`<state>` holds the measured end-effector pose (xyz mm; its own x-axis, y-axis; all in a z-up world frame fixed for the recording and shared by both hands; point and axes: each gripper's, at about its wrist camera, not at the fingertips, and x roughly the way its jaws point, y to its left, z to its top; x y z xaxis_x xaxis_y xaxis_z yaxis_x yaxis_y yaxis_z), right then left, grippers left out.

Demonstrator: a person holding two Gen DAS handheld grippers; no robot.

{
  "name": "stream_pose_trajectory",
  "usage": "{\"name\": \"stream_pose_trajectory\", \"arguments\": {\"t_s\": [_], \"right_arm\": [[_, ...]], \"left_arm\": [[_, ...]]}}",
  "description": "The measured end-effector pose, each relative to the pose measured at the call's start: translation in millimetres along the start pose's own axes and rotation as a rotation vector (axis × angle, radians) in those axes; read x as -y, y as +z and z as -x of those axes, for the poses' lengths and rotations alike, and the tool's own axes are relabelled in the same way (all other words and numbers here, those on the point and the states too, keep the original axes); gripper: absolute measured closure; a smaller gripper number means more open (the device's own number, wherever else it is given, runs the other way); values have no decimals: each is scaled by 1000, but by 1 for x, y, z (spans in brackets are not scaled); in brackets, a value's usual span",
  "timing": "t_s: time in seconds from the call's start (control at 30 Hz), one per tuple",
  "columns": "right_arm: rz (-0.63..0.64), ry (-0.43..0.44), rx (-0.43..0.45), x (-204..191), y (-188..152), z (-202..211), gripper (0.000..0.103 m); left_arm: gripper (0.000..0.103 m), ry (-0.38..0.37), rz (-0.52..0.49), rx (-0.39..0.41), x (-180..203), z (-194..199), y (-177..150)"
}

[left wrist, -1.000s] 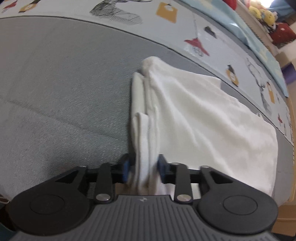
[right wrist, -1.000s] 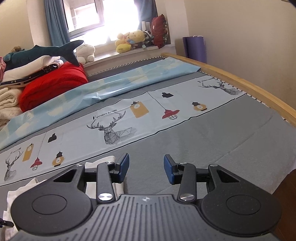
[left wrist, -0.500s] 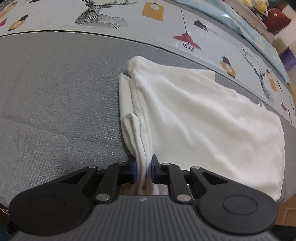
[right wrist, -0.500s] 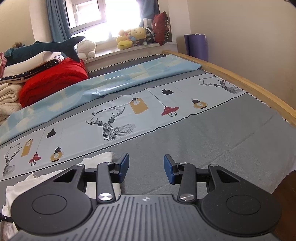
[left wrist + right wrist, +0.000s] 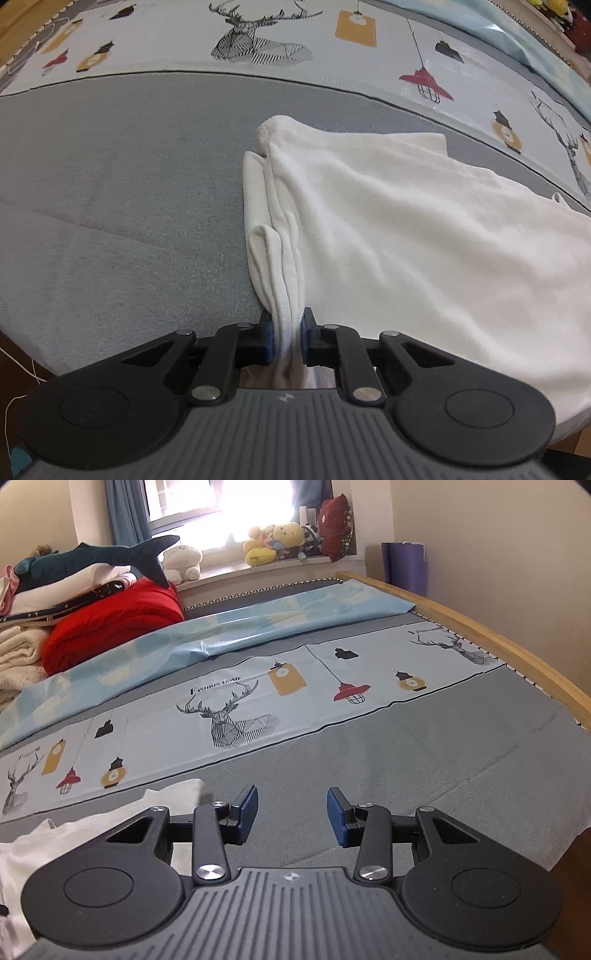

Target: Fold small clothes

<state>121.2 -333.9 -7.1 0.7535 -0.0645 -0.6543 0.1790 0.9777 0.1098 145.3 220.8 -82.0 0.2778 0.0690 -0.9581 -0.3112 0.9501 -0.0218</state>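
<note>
Down at the bottom centre of the left wrist view, the left gripper (image 5: 287, 338) has its blue pads pinched together on a bunched, ribbed edge of the white garment (image 5: 399, 236). Its jaws have just been closing, and the cloth sits squeezed between them. From that pinch the garment fans out toward the right side of the frame, lying mostly flat on the grey bedsheet (image 5: 122, 199), with a folded strip doubled along its left edge and a rounded corner near the frame's centre top. Beyond it, across the upper part of the view, runs a pale printed cover (image 5: 177, 40) with a geometric deer, lanterns and lamps.

Seen from the right wrist, the right gripper (image 5: 292, 818) stands with its blue pads well apart and nothing between them, over bare grey sheet. The white garment (image 5: 74, 834) shows at the lower left of that frame, just beside the gripper's left finger; whether they touch I cannot tell. Farther back lies a light blue blanket (image 5: 207, 638), then a red quilt (image 5: 114, 627) at upper left with a plush shark (image 5: 110, 555) on folded bedding. Soft toys (image 5: 273, 542) sit on the window sill, and a wooden bed frame (image 5: 498, 638) curves along the right.
</note>
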Motion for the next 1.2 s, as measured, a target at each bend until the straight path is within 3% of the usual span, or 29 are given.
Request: {"name": "stream_pose_trajectory", "arguments": {"t_s": [0.23,0.4,0.6,0.73,0.9,1.0,1.07,1.2], "right_arm": [[-5,29,13,4,-1,5,60],[15,63,30,5,-3,10,60],[57,76,30,4,-5,11,60],[69,79,10,7,-5,7,60],[65,77,-5,12,-5,4,60],[71,77,-15,13,-5,1,60],[72,81,-25,13,-6,-1,60],[63,115,-67,10,-7,-9,60]], "left_arm": [[90,-79,1,51,7,25,0],[90,-237,-11,94,39,48,5],[90,-432,-56,122,112,71,9],[90,-561,-76,99,180,75,7],[89,-668,-108,65,260,69,-6],[80,-770,-127,11,290,61,-11],[77,-839,-134,0,293,63,-10],[75,-812,-165,85,276,77,-4]]}}
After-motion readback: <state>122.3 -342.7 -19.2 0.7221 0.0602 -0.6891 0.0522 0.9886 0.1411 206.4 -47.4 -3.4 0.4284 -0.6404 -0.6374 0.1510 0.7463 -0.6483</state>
